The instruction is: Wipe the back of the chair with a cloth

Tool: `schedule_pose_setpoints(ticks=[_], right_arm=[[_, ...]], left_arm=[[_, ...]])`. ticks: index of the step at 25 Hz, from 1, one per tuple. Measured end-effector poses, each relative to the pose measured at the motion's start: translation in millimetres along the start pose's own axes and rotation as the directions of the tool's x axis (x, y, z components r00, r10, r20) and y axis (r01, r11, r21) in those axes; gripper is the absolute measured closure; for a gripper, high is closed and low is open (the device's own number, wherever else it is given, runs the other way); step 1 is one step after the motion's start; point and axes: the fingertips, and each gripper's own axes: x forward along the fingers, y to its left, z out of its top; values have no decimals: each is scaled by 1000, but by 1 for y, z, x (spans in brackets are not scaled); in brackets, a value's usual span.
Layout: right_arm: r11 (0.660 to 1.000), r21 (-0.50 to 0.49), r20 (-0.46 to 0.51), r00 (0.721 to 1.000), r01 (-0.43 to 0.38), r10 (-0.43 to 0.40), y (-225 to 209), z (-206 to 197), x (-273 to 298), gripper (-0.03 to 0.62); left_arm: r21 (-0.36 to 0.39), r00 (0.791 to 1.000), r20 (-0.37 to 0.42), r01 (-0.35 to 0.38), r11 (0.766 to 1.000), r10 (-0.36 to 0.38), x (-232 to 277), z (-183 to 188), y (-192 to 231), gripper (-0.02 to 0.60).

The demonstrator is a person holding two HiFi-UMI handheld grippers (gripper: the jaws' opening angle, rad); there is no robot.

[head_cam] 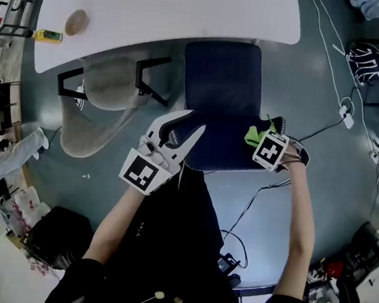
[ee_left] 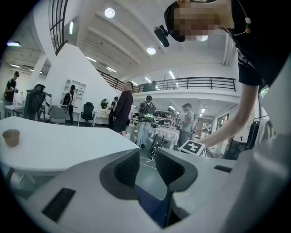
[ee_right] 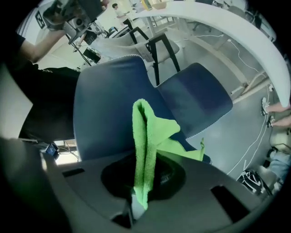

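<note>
Torso (head_cam: 168, 244): black-clad, low in the head view, with bare forearms reaching forward on either side.
Left tongs (head_cam: 193, 121): open, jaws apart with a clear gap; laid over the top left corner of the chair back, whose dark blue edge shows low between the jaws in the left gripper view; contact with the pads cannot be told.
Right tongs (ee_right: 144, 177): clamped on the cloth, held at the top right corner of the chair back, marker cube facing up.
Cloth (ee_right: 144, 136): bright green, fleecy, folded into a narrow upright ridge where the jaws pinch it; loose corners spilling out to the side beyond the jaws; lying just at the chair back's upper right edge, well apart from the left tongs.
Chair back (ee_right: 107, 104): dark blue fabric, smooth, rounded at the corners, spanning the space between the two tongs.
Seat (head_cam: 222, 74): same dark blue, just beyond the back, pushed partly under the counter.
Grey chair (head_cam: 110, 81): pale shell with black armrests, beside the blue one on its left.
Counter (head_cam: 189, 9): white, curved edge, carrying a small brown cup (head_cam: 76, 22) and a yellow item (head_cam: 48, 35) near its left end.
Floor (head_cam: 313, 92): teal, crossed by white cables (head_cam: 336, 55) at the right.
</note>
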Motion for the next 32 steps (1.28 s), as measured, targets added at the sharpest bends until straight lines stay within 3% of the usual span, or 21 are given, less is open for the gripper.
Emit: schedule_pose_setpoints(ticks=[3, 7, 16, 27, 32], right_arm=[[998, 50, -1, 1000, -25, 25, 17, -4, -6, 577], [999, 9, 20, 999, 36, -36, 25, 12, -17, 577], [999, -23, 19, 999, 39, -38, 63, 60, -32, 577], [993, -105, 58, 997, -53, 59, 109, 130, -34, 576], [990, -133, 46, 997, -50, 57, 121, 153, -31, 576]], left_arm=[[8, 1000, 5, -8, 1000, 8, -5, 4, 1, 479], [19, 999, 16, -31, 999, 31, -15, 11, 5, 479], [23, 992, 49, -120, 992, 119, -54, 29, 26, 479], [17, 984, 100, -153, 988, 150, -95, 50, 43, 480], [4, 981, 122, -154, 988, 152, -102, 57, 49, 480]])
